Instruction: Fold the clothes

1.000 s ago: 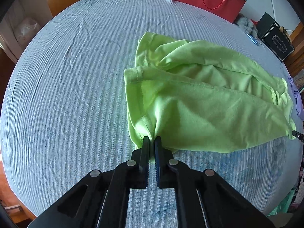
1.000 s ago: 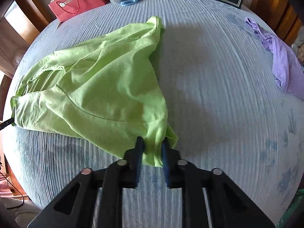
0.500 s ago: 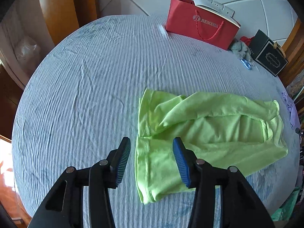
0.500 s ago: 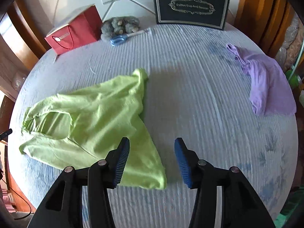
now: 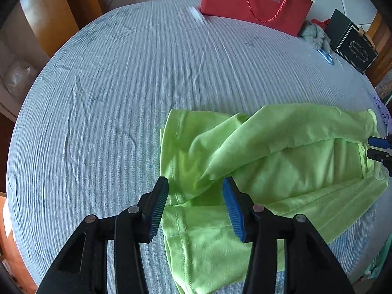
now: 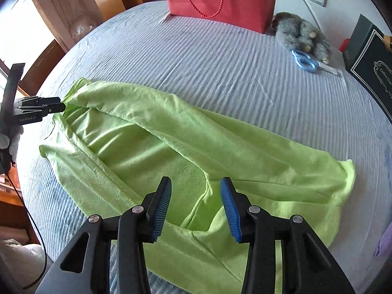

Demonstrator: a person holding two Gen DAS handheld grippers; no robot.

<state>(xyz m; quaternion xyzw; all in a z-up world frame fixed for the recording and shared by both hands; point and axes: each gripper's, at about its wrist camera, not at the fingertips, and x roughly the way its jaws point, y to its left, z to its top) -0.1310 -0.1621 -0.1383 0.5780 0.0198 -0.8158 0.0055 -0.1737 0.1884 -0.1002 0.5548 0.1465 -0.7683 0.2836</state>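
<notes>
L gripper (image 5: 195, 196) jaws apart over green shirt (image 5: 269, 152) hem, R gripper (image 6: 196, 197) jaws closing, unclamped, bedsheet (image 5: 110, 85) beyond bare

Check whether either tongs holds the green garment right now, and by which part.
Neither. The left tongs stand open over the green garment; the right tongs are closing above it, pads clear of the cloth.

Lime-green garment (image 5: 281, 161), blue-white striped sheet (image 5: 122, 85), red bag (image 5: 254, 2).
</notes>
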